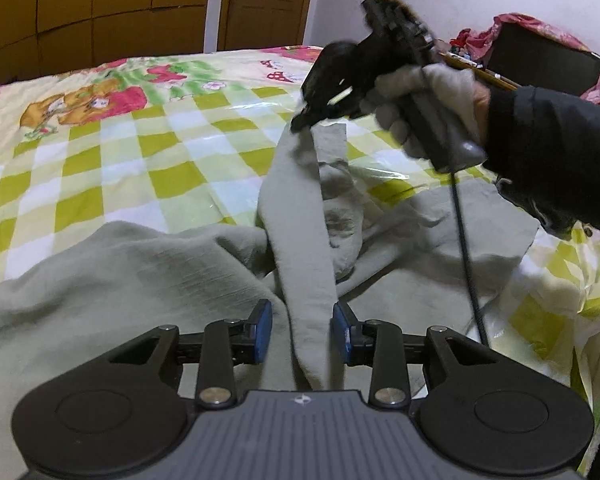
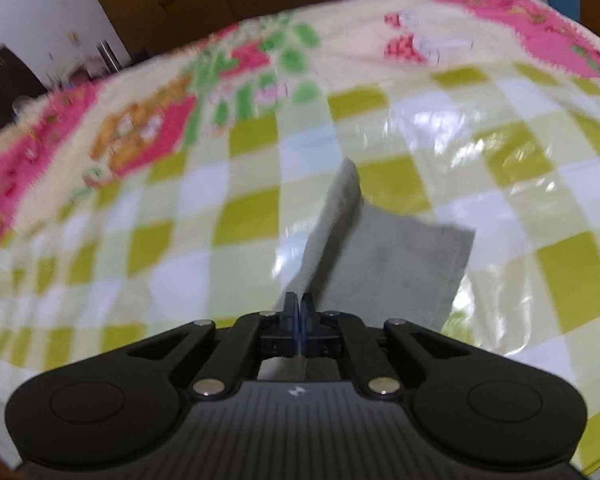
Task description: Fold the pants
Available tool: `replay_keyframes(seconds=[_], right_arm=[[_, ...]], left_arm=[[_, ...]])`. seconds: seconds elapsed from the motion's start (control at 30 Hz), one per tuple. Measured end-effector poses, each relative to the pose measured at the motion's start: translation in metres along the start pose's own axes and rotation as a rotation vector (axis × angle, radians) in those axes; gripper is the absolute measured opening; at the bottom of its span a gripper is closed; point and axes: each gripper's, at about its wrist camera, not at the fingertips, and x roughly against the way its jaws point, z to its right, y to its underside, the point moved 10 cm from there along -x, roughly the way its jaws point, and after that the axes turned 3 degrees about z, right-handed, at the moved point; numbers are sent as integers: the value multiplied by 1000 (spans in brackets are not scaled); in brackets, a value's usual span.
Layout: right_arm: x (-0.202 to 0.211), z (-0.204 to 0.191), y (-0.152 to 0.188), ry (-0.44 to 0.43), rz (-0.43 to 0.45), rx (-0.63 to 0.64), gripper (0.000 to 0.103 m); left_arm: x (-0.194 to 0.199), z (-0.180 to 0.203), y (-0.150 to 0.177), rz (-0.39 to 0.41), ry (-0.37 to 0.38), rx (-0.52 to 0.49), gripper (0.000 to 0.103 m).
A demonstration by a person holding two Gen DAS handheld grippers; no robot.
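The right gripper [image 2: 300, 312] clamps the pants [image 1: 308, 280] hem above the bed [image 1: 100, 160], while the left gripper [image 1: 302, 334] stands open around a stretched fabric strip.

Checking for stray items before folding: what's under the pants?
Under the pants shows only the checked bedsheet, around their edges. Whatever lies beneath the bunched middle is covered.

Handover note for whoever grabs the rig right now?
Left gripper: open, a raised strip of the pants runs between its pads, not clamped.
Right gripper: shut on the pants, hem lifted above the bed.
Rest of the pants lies crumpled on the bed.
Done: one end picked up. No fold yet.
Left: close left, straighten, fold.
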Motion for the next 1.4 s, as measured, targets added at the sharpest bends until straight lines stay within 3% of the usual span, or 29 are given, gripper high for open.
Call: replay_keyframes(seconds=[0.3,0.43,0.5,0.6,0.7,0.77,0.83,1.03,1.17,1.23,1.33,1.4], right_arm=[[83,25,-20,-78,120,-96,2],[158,47,-21,-102,229,-132,2],[202,64,-12,-112,288,-169,2],[246,100,30,-42,319,-207,2],[237,143,86,58,229,-259,2],[220,164,120,47,146,-344,3],[209,179,139,51,120,-411,8],[199,198,130,3,195,-495,14],[189,219,137,29,162,-564,15],[181,229,139,38,158,-611,5],[187,234,134,5,203,-628,3],[210,231,120,-27,293,-601,3]], left_arm=[[5,23,-15,28,1,-46,46],[11,40,-23,55,42,-64,47],[11,50,-23,58,69,-63,48],[1,64,-15,29,97,-76,49],[-13,78,-2,-26,113,-97,49],[-19,87,5,-55,118,-119,49],[-23,93,9,-76,113,-144,49],[-31,107,6,-87,108,-167,49],[-38,117,2,-86,115,-170,49],[-42,122,1,-89,122,-179,49],[-42,129,-5,-74,122,-204,49],[-39,133,-11,-55,132,-205,49]])
